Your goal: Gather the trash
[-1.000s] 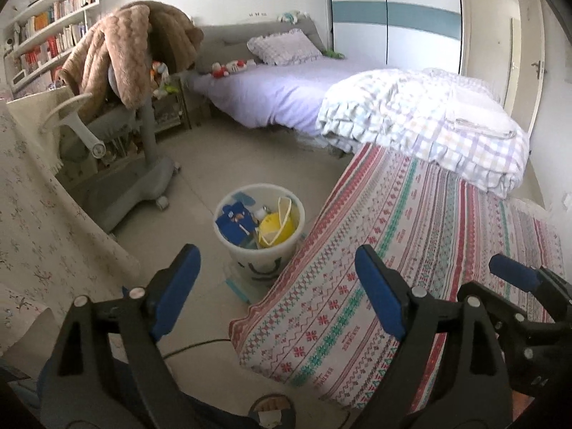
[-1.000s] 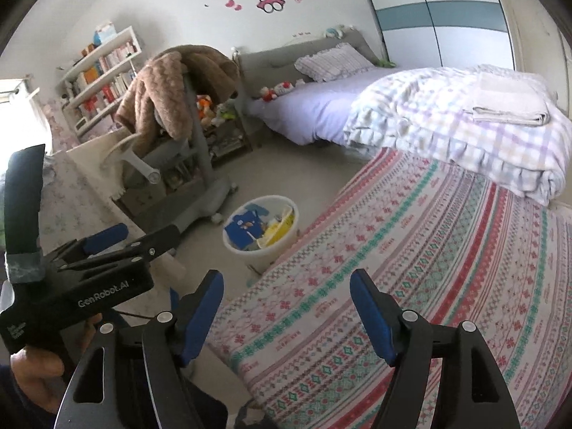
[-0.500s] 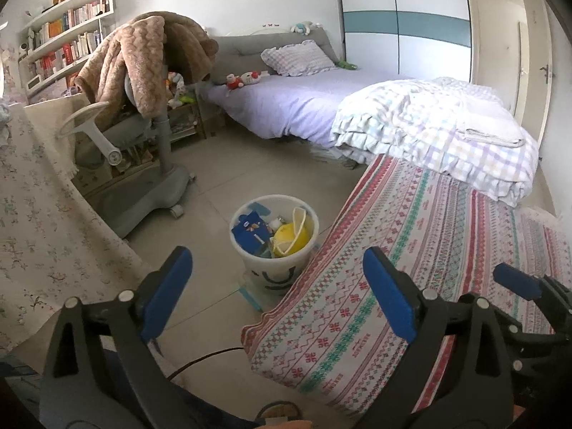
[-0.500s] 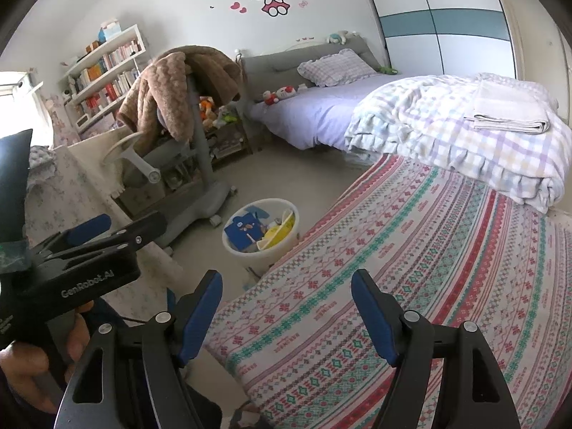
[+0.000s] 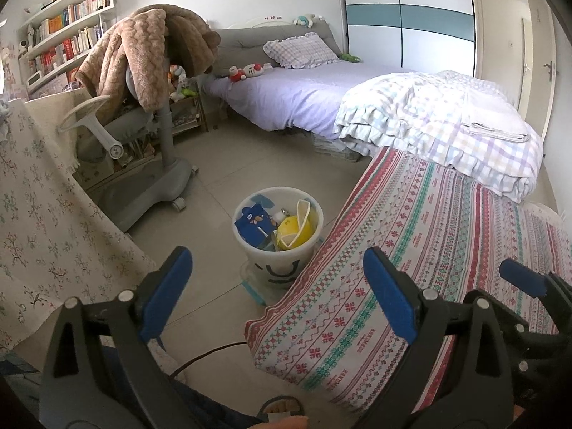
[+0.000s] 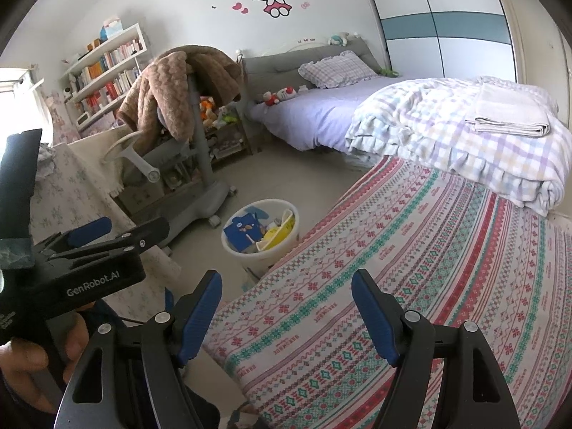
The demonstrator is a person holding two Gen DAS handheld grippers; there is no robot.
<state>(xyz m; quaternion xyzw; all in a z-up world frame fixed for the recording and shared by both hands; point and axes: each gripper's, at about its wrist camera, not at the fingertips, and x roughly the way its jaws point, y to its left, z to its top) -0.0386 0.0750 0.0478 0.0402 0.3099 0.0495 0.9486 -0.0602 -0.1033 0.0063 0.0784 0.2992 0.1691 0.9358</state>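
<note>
On bare floor beside the patterned bedspread's (image 5: 447,250) edge: white trash bucket (image 5: 279,250), full.
Left tongs (image 5: 277,296) just widened, empty; right tongs (image 6: 286,314) wide, empty; bucket ahead of both.

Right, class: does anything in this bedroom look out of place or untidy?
A brown fleece blanket hangs bunched over the grey chair instead of lying folded. The white plastic bin by the patterned striped bedspread is heaped to its rim. Nothing looks spilled.
</note>
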